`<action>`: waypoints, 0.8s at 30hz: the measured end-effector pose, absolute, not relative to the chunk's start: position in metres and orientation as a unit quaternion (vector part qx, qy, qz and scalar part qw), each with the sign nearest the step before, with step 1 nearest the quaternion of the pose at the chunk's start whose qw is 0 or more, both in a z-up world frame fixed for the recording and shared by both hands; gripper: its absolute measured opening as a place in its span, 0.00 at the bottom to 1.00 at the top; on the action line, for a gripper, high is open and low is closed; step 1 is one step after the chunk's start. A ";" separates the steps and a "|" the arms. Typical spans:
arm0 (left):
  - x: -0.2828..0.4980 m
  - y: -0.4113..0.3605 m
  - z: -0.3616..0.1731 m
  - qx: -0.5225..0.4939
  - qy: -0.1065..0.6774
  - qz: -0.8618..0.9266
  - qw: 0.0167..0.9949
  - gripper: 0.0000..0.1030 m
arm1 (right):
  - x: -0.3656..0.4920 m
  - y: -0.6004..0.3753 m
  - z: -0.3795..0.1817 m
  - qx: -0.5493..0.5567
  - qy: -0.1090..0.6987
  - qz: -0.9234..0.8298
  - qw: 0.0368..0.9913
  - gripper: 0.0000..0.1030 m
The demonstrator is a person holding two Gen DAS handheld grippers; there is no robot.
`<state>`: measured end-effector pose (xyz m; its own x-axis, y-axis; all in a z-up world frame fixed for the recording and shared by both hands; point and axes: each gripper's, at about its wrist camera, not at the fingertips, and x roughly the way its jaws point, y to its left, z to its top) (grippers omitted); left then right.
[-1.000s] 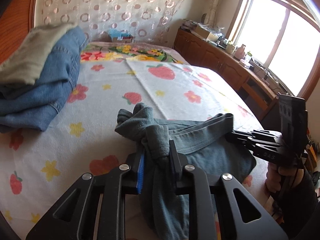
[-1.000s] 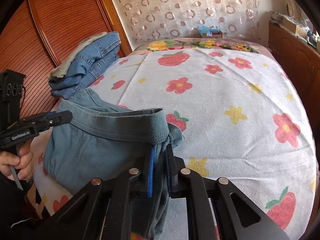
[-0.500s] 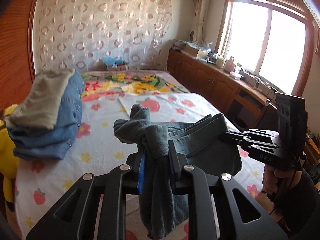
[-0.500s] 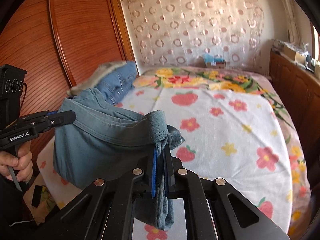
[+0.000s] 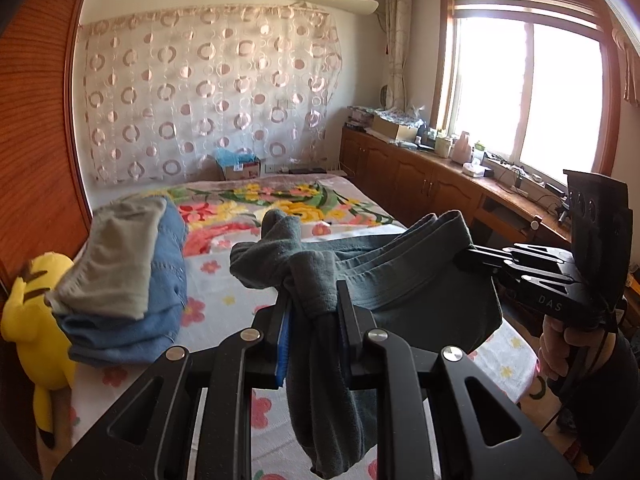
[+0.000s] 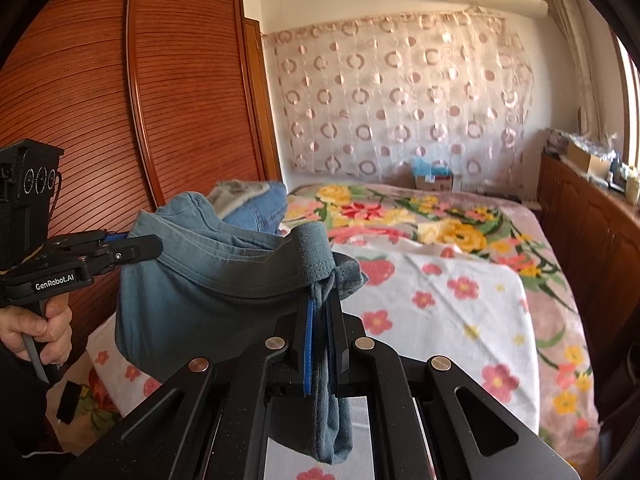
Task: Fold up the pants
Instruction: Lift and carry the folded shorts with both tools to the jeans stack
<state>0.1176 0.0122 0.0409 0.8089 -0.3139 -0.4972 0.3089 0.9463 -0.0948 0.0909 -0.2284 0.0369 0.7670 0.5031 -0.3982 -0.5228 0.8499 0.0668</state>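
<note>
Grey-blue pants (image 5: 400,280) hang in the air above the bed, held by their waistband between both grippers. My left gripper (image 5: 314,296) is shut on a bunched end of the waistband; cloth hangs down between its fingers. My right gripper (image 6: 324,300) is shut on the other waistband end (image 6: 316,256). Each gripper shows in the other's view: the right gripper (image 5: 472,258) at the right, the left gripper (image 6: 136,246) at the left. The waistband (image 6: 224,248) stretches between them, and the legs hang below out of view.
A bed with a flowered white cover (image 6: 460,312) lies ahead. Folded jeans and a grey garment (image 5: 128,280) are stacked at its left side beside a yellow plush toy (image 5: 36,320). A wooden wardrobe (image 6: 160,120) stands left, and a cluttered wooden cabinet (image 5: 440,172) under the window at the right.
Both grippers have lifted the pants up off the bed; the cloth now hangs in the air and the views look higher into the room.
</note>
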 end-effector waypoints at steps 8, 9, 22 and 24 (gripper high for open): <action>0.109 0.023 0.058 0.005 0.238 -0.147 0.960 0.20 | 0.098 -0.217 0.037 -0.038 0.192 0.280 0.940 0.05; 0.108 0.025 0.059 0.007 0.236 -0.143 0.961 0.20 | 0.104 -0.215 0.037 -0.041 0.192 0.281 0.939 0.05; 0.124 0.056 0.042 -0.009 0.244 -0.110 0.963 0.20 | 0.158 -0.182 0.037 -0.078 0.198 0.305 0.928 0.05; 0.127 0.059 0.040 -0.012 0.246 -0.105 0.963 0.20 | 0.168 -0.177 0.038 -0.081 0.200 0.309 0.926 0.05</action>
<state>0.1274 0.0593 0.0401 0.8566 -0.2076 -0.4723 0.1958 0.9778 -0.0747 0.1682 -0.1769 0.0375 0.7297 0.5391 -0.4206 -0.6041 0.7964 -0.0272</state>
